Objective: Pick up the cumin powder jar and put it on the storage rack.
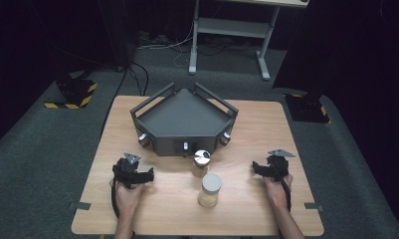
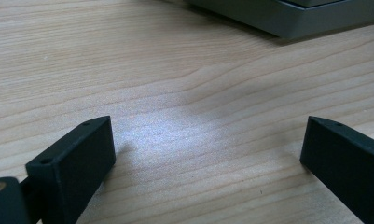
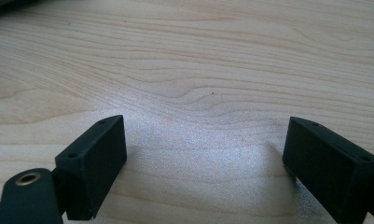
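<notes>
Jaws on both grippers are standing wide apart with nothing between them, as we are resting the left gripper (image 1: 133,171) and the right gripper (image 1: 272,167) on the pale wooden table (image 1: 152,214). We are seeing the dark grey angular tray with rails (image 1: 184,119) at the far side, then the clear jar with a grey lid (image 1: 210,189) between our hands, and the smaller jar with a shiny metal lid (image 1: 201,163) just behind it.

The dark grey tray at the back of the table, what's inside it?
The dark grey tray looks empty: its floor shows bare in the high view. The strip just behind its front wall is hidden. Both jars stand outside, in front of it.
</notes>
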The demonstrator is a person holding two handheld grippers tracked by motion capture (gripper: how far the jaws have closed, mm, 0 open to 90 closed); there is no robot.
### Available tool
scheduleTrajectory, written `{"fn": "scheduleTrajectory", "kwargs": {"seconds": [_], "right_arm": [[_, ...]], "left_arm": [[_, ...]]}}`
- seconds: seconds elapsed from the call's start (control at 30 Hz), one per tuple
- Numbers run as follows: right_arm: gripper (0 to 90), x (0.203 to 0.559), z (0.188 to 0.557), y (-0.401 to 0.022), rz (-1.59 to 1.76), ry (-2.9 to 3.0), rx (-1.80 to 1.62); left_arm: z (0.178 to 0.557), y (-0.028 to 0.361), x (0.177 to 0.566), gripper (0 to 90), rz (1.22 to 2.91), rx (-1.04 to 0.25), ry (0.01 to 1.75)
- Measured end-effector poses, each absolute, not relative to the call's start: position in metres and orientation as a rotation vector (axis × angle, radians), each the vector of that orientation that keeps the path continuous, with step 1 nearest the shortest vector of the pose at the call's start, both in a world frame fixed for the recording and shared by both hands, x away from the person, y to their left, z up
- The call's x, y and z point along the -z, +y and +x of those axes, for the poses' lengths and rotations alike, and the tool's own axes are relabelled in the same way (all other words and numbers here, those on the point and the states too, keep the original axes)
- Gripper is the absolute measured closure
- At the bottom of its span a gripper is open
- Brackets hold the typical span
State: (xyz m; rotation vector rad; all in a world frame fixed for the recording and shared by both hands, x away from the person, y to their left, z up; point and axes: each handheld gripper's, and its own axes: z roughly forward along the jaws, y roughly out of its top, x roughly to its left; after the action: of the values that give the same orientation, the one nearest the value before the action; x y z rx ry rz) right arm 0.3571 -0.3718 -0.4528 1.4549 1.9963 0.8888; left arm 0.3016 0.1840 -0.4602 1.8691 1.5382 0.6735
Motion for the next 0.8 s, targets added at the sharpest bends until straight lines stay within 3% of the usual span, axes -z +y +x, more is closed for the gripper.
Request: {"fn": "scheduleTrajectory", "kwargs": {"seconds": [0.8], "right_arm": [[5.4, 0.4514, 0.3609, -0.3723, 1.437, 2.035, -0.882]], "left_arm": [[0.2972, 0.192, 0.4629, 0.4, 1.895, -0.581, 1.392]]}}
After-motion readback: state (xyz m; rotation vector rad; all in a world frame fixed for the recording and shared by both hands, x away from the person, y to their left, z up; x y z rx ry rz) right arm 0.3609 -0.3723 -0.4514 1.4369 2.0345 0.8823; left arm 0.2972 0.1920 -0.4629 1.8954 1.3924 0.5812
